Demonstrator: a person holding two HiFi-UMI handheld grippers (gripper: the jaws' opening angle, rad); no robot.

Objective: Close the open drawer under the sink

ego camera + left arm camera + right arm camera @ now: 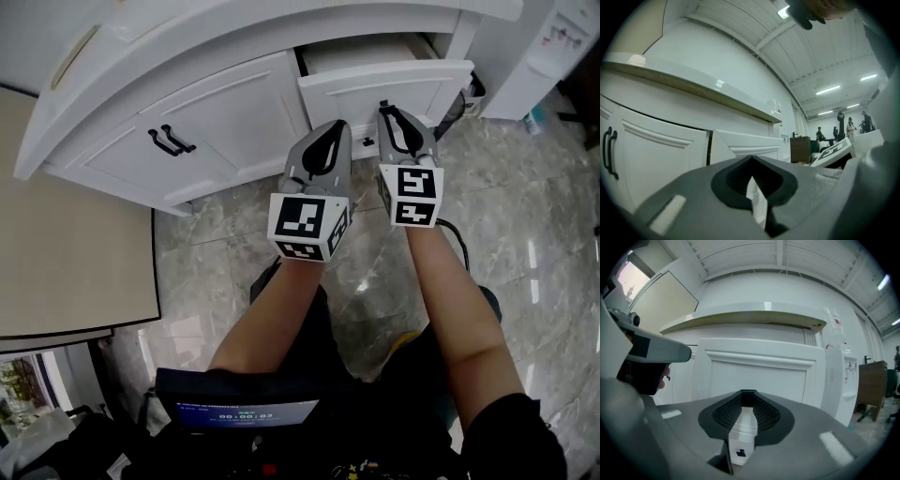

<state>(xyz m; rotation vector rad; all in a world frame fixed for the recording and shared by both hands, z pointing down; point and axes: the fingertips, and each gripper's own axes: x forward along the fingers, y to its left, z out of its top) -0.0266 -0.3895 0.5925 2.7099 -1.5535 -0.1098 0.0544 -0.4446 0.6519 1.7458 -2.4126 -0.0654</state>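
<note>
The open drawer (pixel 384 86) juts out from the white vanity at the upper right of the head view, its panelled white front facing me. My right gripper (pixel 383 107) is shut and empty, with its tip up against or just short of the drawer front (pixel 759 376); I cannot tell if they touch. Beside it on the left, my left gripper (pixel 338 127) is shut too, holding nothing, a little lower and aimed at the drawer's left edge (pixel 749 143). A small dark handle (pixel 367 142) shows between the two grippers.
Two cabinet doors with black handles (pixel 171 141) stand left of the drawer under the curved countertop (pixel 187 52). A beige panel (pixel 66 234) lies to the left, a white unit (pixel 548 56) to the right. The floor is grey marble (pixel 534 234). Several people (pixel 851 126) stand far off.
</note>
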